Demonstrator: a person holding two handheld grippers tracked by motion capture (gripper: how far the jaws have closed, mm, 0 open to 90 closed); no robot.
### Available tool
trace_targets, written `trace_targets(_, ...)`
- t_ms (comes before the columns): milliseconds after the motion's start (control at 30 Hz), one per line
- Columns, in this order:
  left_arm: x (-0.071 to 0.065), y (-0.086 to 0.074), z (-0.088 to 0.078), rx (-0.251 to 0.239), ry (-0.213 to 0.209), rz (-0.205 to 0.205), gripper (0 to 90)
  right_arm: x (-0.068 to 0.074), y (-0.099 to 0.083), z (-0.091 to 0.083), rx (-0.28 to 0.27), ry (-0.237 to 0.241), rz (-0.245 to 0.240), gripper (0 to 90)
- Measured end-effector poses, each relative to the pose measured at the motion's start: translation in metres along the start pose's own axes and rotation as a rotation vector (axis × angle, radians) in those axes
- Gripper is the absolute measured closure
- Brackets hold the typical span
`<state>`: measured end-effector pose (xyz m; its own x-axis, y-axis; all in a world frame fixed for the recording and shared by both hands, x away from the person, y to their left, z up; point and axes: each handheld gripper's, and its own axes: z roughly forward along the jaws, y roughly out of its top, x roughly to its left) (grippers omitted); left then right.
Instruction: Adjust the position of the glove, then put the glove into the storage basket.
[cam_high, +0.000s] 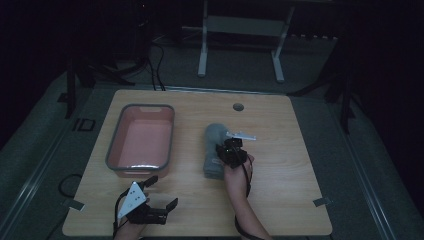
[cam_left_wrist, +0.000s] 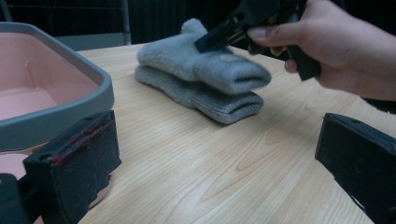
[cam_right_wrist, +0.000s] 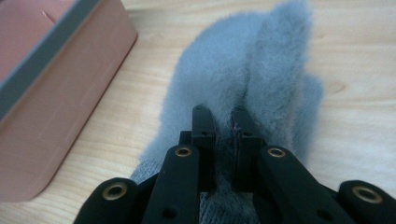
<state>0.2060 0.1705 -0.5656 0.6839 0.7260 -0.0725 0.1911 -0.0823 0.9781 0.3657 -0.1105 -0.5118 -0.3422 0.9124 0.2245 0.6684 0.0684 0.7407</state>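
Two fluffy grey mittens lie stacked in the middle of the wooden table. My right gripper (cam_high: 231, 150) (cam_right_wrist: 224, 116) is shut on a pinched fold of the top mitten (cam_high: 214, 140) (cam_left_wrist: 205, 63) (cam_right_wrist: 243, 60), near its cuff end. That end is raised slightly off the lower mitten (cam_left_wrist: 210, 98). The hand (cam_left_wrist: 336, 46) holding the right gripper (cam_left_wrist: 233, 30) comes in from the right in the left gripper view. My left gripper (cam_high: 161, 192) (cam_left_wrist: 215, 158) stands open near the table's front left corner, nothing between its jaws, which point toward the mittens.
A pink bin with a grey rim (cam_high: 114, 145) (cam_left_wrist: 70, 65) (cam_right_wrist: 56, 93) stands left of the mittens, with nothing visible inside it. A round cable hole (cam_high: 238, 107) sits near the table's far edge. Table legs (cam_high: 202, 50) stand on the floor beyond.
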Motion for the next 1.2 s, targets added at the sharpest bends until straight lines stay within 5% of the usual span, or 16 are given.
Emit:
trace_targets(167, -0.003, 0.000, 0.002, 0.011, -0.001, 0.012, 0.3, -0.006, -0.008, 0.010, 0.034, -0.004, 0.000, 78.6)
trace_targets(300, -0.004, -0.001, 0.004, 0.032, -0.004, 0.001, 0.2, -0.010, -0.005, 0.002, 0.033, 0.019, -0.009, 63.8)
trace_targets(500, -0.012, 0.003, 0.011, 0.092, 0.016, 0.032, 0.2, -0.022, 0.002, -0.022, -0.005, 0.054, -0.071, 38.9)
trace_targets(567, -0.016, 0.005, 0.016, 0.136, 0.006, 0.034, 0.3, -0.034, 0.000, -0.033, -0.023, 0.081, -0.112, 19.0)
trace_targets(633, -0.020, 0.008, 0.021, 0.159, -0.017, 0.027, 0.3, -0.037, 0.000, -0.035, -0.014, 0.099, -0.113, 17.2)
trace_targets(667, -0.024, 0.012, 0.026, 0.185, -0.043, 0.018, 0.3, -0.043, -0.001, -0.038, 0.040, 0.126, -0.110, 15.2)
trace_targets(733, -0.027, 0.016, 0.032, 0.227, -0.069, -0.003, 0.3, -0.045, -0.001, -0.040, 0.040, 0.131, -0.122, 15.4)
trace_targets(767, -0.028, 0.019, 0.034, 0.238, -0.083, -0.015, 0.3, -0.052, -0.003, -0.046, -0.010, 0.133, -0.166, 16.5)
trace_targets(867, -0.031, 0.028, 0.043, 0.246, -0.106, -0.036, 0.3, -0.062, -0.002, -0.057, -0.060, 0.129, -0.218, 15.5)
trace_targets(1000, -0.032, 0.046, 0.056, 0.234, -0.157, -0.039, 0.3, -0.074, 0.005, -0.070, -0.018, 0.151, -0.205, 15.9)
trace_targets(1133, -0.028, 0.072, 0.072, 0.251, -0.117, -0.040, 0.3, -0.075, 0.012, -0.075, 0.003, 0.167, -0.198, 10.9)
trace_targets(1200, -0.024, 0.085, 0.081, 0.247, -0.096, -0.047, 0.3, -0.073, 0.015, -0.075, -0.004, 0.166, -0.203, 15.7)
